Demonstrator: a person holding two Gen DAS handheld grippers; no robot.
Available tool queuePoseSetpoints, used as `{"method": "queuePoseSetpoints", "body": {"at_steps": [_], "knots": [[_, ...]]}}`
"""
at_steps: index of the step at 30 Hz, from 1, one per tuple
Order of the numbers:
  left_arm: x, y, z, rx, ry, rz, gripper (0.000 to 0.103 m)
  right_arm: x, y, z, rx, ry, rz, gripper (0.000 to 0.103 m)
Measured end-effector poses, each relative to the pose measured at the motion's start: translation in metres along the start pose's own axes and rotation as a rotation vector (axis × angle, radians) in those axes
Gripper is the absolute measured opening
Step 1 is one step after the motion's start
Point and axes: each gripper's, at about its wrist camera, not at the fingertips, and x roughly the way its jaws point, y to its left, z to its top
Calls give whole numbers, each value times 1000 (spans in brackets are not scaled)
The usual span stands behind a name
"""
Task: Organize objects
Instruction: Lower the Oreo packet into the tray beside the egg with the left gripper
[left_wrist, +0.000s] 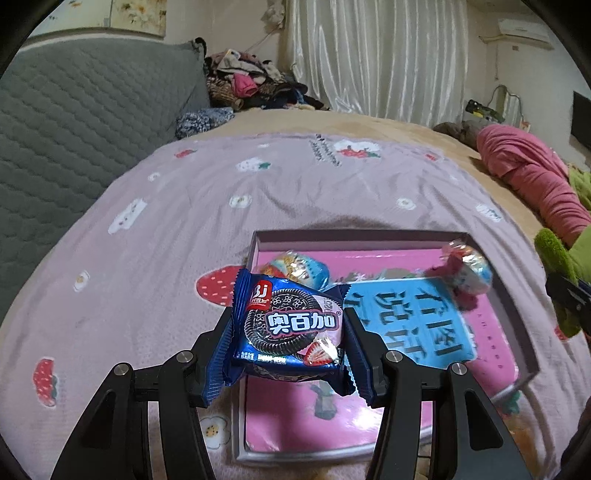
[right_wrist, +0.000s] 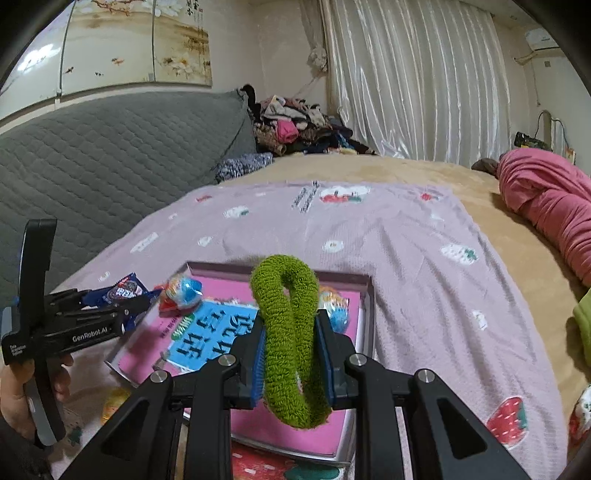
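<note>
On the bed, a lilac strawberry-print blanket (left_wrist: 184, 206) is spread out, and a shallow open box (left_wrist: 354, 235) with a pink and blue printed sheet inside lies on it. Over the box's near left part, the left gripper (left_wrist: 288, 332) is clenched on a blue cookie packet (left_wrist: 290, 328), its two pads pressing the packet's crimped ends so that the printed face with the dark sandwich cookie looks toward the camera. Behind the packet, a wrapped candy (left_wrist: 299, 267) in blue and orange foil sits in the box's far left corner, and another wrapped candy (left_wrist: 469, 269) shows blurred near the far right wall.

From the right wrist view, the right gripper (right_wrist: 291, 354) is closed tight on a green fuzzy hair tie (right_wrist: 288, 332), squeezing the loop flat in the middle so that it bulges above and below the pads. It hangs over the near right part of the box (right_wrist: 369, 321). The left gripper (right_wrist: 122, 310) appears at the left edge, held by a person's hand (right_wrist: 18, 398), with the cookie packet (right_wrist: 125, 288) between its fingers over the box's left side.

A grey quilted headboard (right_wrist: 110, 155), a pile of clothes (right_wrist: 295, 125) and a rolled pink cloth (right_wrist: 546, 199) lie further back.
</note>
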Motion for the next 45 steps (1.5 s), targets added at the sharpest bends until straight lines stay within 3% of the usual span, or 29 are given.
{"method": "queuePoseSetpoints", "body": {"at_steps": [12,25,32,45], "knots": [[40,5,-11,-14,63,37,57,42,-7,-25,-8,100,1,25],[45,-12,-23,47,67,23,58,62,-8,-37,-33,188,-46,26],[53,-9,-24,20,89,9,58,73,-10,-42,-34,224,-89,26],[53,-11,-24,11,90,2,60,80,-9,-45,-43,252,-91,32]]}}
